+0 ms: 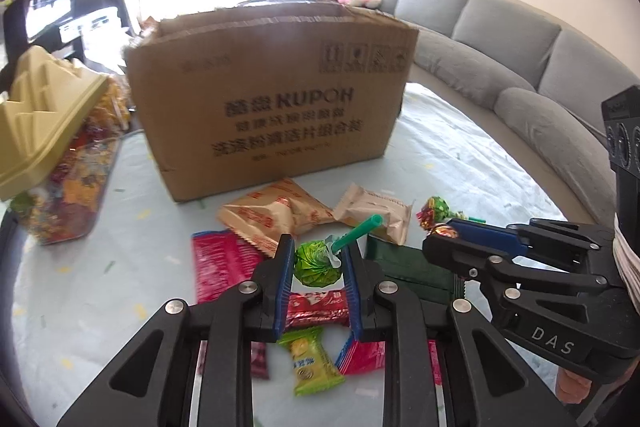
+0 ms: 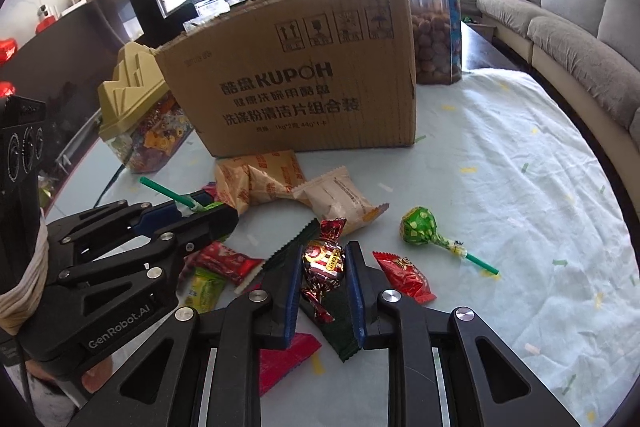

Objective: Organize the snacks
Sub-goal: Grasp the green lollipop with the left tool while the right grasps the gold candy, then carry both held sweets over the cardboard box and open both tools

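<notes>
Cloth-covered table [image 2: 500, 155], both tools level, gripping sweets

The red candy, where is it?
In the right wrist view, the red candy sits between the right gripper's jaws, above a dark green packet.

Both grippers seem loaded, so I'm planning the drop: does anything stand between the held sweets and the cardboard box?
Only loose packets: the orange packet and beige packet lie before the cardboard box. The left gripper holds the green lollipop, the right gripper the red candy.
</notes>
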`<move>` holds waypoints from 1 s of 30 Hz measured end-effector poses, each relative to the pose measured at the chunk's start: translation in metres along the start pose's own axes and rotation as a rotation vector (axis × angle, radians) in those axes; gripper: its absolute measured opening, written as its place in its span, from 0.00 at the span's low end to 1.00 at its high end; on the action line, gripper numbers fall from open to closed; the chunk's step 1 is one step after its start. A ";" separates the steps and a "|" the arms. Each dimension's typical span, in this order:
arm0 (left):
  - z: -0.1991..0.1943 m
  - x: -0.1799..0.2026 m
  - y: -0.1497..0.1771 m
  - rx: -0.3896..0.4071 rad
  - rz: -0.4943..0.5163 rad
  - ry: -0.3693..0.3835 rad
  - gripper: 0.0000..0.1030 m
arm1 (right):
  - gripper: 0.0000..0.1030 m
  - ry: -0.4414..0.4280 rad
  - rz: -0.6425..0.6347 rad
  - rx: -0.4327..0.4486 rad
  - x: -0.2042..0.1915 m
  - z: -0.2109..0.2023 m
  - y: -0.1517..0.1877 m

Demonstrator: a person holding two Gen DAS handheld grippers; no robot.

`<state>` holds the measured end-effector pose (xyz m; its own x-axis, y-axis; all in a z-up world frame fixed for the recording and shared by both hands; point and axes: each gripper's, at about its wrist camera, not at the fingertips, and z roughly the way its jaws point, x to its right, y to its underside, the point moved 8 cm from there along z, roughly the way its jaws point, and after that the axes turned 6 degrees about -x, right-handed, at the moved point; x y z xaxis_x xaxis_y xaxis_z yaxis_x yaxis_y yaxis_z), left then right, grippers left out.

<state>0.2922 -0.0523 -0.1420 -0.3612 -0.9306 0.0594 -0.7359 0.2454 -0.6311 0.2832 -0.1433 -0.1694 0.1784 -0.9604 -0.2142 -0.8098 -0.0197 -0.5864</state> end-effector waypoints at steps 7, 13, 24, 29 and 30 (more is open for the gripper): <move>-0.033 -0.001 -0.016 0.056 -0.036 -0.049 0.24 | 0.22 -0.001 -0.036 0.061 -0.012 -0.028 -0.017; -0.063 -0.004 -0.043 0.130 -0.046 -0.067 0.24 | 0.22 -0.018 -0.060 0.120 -0.021 -0.054 -0.045; -0.094 -0.013 -0.098 0.206 -0.035 -0.067 0.24 | 0.22 -0.003 -0.113 0.226 -0.030 -0.090 -0.101; -0.099 -0.021 -0.121 0.216 -0.023 -0.092 0.24 | 0.22 0.006 -0.136 0.246 -0.034 -0.095 -0.121; -0.099 -0.023 -0.124 0.216 -0.026 -0.092 0.24 | 0.22 0.004 -0.140 0.248 -0.035 -0.094 -0.125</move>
<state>0.3352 -0.0343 0.0116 -0.2830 -0.9590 0.0129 -0.6009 0.1668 -0.7817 0.3257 -0.1330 -0.0147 0.2762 -0.9542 -0.1149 -0.6158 -0.0839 -0.7834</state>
